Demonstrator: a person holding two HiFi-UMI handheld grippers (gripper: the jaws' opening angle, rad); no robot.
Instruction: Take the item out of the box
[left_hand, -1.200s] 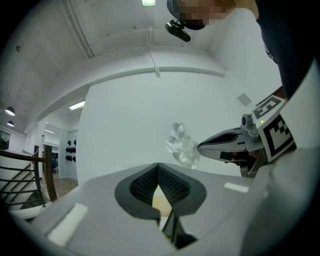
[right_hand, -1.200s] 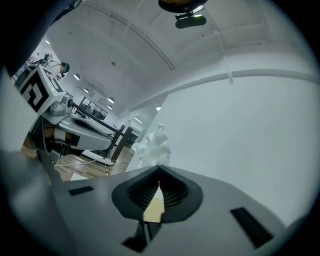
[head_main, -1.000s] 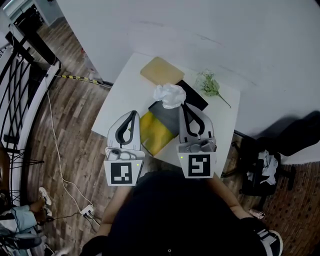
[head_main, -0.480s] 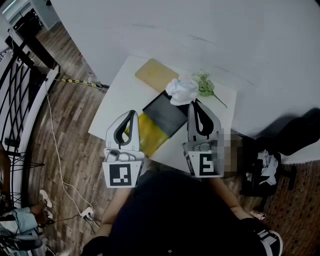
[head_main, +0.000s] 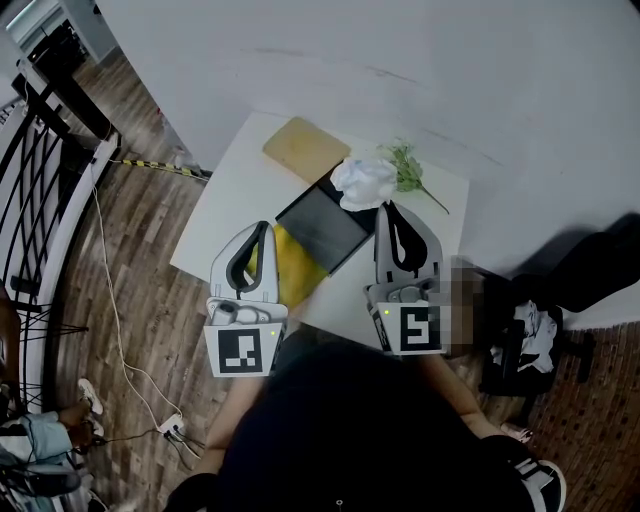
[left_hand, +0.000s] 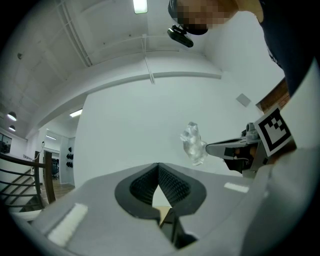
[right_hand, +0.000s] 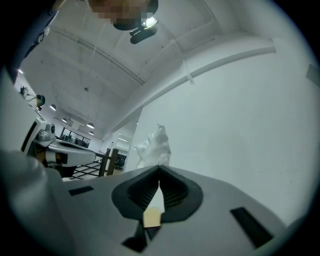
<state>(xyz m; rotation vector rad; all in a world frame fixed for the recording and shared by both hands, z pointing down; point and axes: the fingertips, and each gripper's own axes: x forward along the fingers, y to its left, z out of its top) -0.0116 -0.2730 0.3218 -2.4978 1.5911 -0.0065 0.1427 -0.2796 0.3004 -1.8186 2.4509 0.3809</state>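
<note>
A black box (head_main: 320, 222) with a yellow flap (head_main: 293, 268) lies open on the white table (head_main: 235, 190). My right gripper (head_main: 388, 206) is shut on a crumpled white wad (head_main: 365, 181), held above the box's far right corner. In the right gripper view the wad (right_hand: 152, 145) sticks up past the closed tips (right_hand: 159, 167). My left gripper (head_main: 264, 228) hovers over the yellow flap's left edge. Its jaws meet at the tip (left_hand: 158, 165) with nothing showing between them. From the left gripper view the wad (left_hand: 194, 142) hangs at the tip of the right gripper (left_hand: 212, 148).
A tan board (head_main: 305, 148) lies at the table's far left, and a green sprig (head_main: 412, 170) at the far right next to the wad. A white wall runs behind. A dark chair (head_main: 530, 335) stands to the right; a cable (head_main: 110, 300) and railing (head_main: 30, 200) are on the left.
My right gripper has carried the white wad up and away from over the box, to the far right beside the sprig. The left gripper has hardly shifted in view.
</note>
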